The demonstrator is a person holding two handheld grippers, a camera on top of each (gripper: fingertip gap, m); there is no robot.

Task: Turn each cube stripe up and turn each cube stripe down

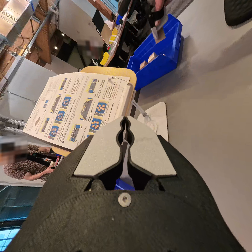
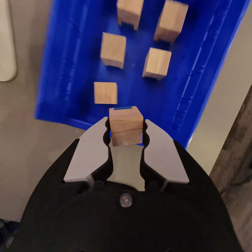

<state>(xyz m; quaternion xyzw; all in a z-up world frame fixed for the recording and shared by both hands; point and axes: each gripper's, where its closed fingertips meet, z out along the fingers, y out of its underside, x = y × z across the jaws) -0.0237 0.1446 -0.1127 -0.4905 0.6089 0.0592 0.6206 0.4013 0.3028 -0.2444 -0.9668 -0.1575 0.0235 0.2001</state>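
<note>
My right gripper (image 2: 126,127) is shut on a wooden cube (image 2: 126,129) with a blue stripe on its far face, held above the near end of a blue bin (image 2: 65,68). Both pads press its sides. Several plain wooden cubes lie in the bin, the nearest one (image 2: 105,92) just beyond the held cube. My left gripper (image 1: 125,120) is shut with nothing between its pads, raised and tilted over the table edge. In the left wrist view the right gripper (image 1: 158,34) shows far off over the blue bin (image 1: 160,68), with two cubes (image 1: 152,57) visible inside.
An instruction sheet (image 1: 76,106) on a wooden board stands beyond the left gripper. A white pad (image 1: 159,115) lies on the grey table (image 1: 211,109). A person (image 1: 27,167) stands at the left. A second blue bin edge (image 1: 122,184) shows under the left fingers.
</note>
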